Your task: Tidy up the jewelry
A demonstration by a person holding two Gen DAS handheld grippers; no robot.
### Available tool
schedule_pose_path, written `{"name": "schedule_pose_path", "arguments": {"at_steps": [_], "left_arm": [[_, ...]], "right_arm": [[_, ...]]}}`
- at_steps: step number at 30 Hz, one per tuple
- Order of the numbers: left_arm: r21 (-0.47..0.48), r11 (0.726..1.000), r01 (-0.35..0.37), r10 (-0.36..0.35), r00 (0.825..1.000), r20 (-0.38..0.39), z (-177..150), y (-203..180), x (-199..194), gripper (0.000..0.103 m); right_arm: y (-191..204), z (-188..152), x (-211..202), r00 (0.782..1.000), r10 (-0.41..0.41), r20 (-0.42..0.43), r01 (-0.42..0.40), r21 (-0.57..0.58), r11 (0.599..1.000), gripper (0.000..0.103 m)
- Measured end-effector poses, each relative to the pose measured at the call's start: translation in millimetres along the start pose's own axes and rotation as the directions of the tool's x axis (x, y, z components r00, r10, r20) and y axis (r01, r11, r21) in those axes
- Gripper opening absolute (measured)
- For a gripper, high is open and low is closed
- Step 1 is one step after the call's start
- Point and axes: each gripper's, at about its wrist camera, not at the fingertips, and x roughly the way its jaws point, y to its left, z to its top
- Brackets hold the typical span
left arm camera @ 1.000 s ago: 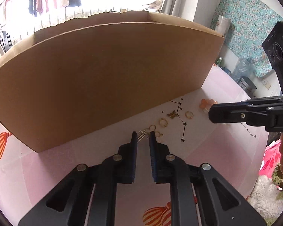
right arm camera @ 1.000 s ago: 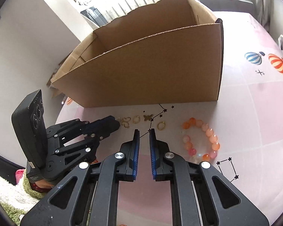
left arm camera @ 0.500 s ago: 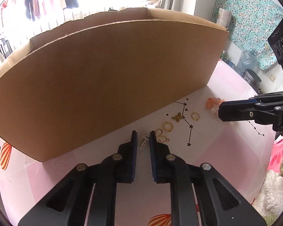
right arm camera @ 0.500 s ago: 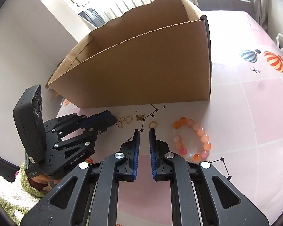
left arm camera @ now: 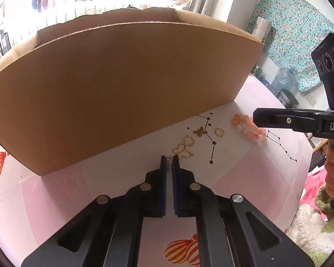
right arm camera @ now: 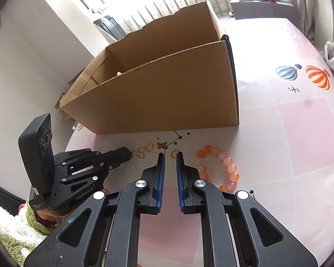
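Left wrist view: the left gripper [left arm camera: 169, 163], at lower centre, has just been closing and is now clenched on a small silver ladder-like charm [left arm camera: 169, 164] held between its tips. Just beyond lie a gold butterfly-outline piece [left arm camera: 182, 152], a gold ring [left arm camera: 189, 140] and a butterfly charm [left arm camera: 199, 131]. The cardboard box [left arm camera: 122, 84] fills the upper frame.

Right wrist view: the right gripper [right arm camera: 169, 155] hangs narrowly parted and empty, its tips just short of a gold hoop [right arm camera: 174, 153]. The bead bracelet [right arm camera: 220, 166] lies at right of centre on the pink tablecloth [right arm camera: 289, 144].

Judgement: pick-up of the charm is in hand. The next move calls for lifting it clear over the box wall and letting go inside.
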Motion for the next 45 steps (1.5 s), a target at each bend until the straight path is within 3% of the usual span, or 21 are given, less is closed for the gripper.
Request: {"name": "schedule_pose_path", "arguments": {"at_steps": [6,9,14,18,23,32,36,41,45], "left_arm": [[-0.062,0.998,-0.020,0.023,0.998,0.055,-4,3,-27,0.004],[-0.094,0.995,-0.025,0.032,0.997,0.074,-4,6,-35,0.004],[-0.103,0.992,-0.072,0.079,0.995,0.060,-2,10,-45,0.004],[-0.165,0.984,-0.066,0.082,0.992,0.092,-7,16,-54,0.004],[-0.157,0.985,-0.068,0.079,0.995,0.067,-8,17,-47,0.004],[-0.199,0.978,-0.064,0.083,0.992,0.091,-9,12,-52,0.004],[-0.162,0.982,-0.096,0.106,0.993,0.058,-8,9,-50,0.004],[-0.205,0.972,-0.115,0.132,0.988,0.074,-10,11,-54,0.004],[-0.241,0.967,-0.085,0.113,0.988,0.105,-11,11,-55,0.004]], "right_arm": [[4,-2,10,0.999,0.005,-0.053,-0.007,-0.033,0.999,0.012],[11,-4,16,0.996,-0.018,-0.088,0.010,-0.090,0.996,0.019],[8,-6,27,0.989,-0.109,-0.101,0.095,-0.134,0.986,0.022],[6,-1,28,0.974,-0.198,-0.107,0.177,-0.183,0.967,0.021],[22,6,30,0.988,-0.146,-0.059,0.127,-0.251,0.960,0.021],[33,12,55,0.977,-0.195,-0.087,0.138,-0.442,0.886,0.025],[39,15,63,0.980,-0.182,-0.074,0.122,-0.495,0.860,0.025],[39,21,66,0.979,-0.171,-0.108,0.087,-0.537,0.839,0.018],[38,22,66,0.974,-0.180,-0.138,0.079,-0.539,0.839,0.012]]}}
